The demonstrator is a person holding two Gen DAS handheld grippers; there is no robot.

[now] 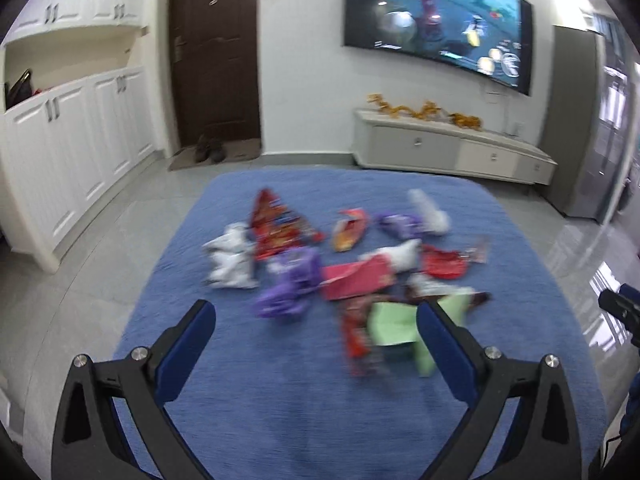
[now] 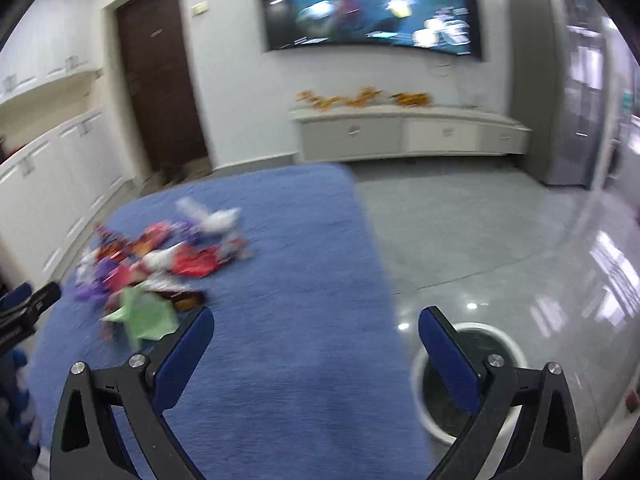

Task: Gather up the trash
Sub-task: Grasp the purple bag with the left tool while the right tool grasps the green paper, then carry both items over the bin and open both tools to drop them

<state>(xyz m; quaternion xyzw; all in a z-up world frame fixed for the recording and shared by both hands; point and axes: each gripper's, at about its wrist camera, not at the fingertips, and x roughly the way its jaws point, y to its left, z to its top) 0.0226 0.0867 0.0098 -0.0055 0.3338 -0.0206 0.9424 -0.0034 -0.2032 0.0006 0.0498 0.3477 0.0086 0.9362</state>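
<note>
A pile of trash lies on a blue cloth-covered table: a red snack bag, a white crumpled wrapper, a purple wrapper, a pink packet and a green paper. My left gripper is open and empty, above the near side of the pile. My right gripper is open and empty, over the table's right edge. The pile lies to its left. A white round bin stands on the floor behind its right finger.
A white cabinet wall is on the left, a dark door behind. A wall TV hangs over a low console. Glossy grey floor surrounds the table. The other gripper shows at each view's edge.
</note>
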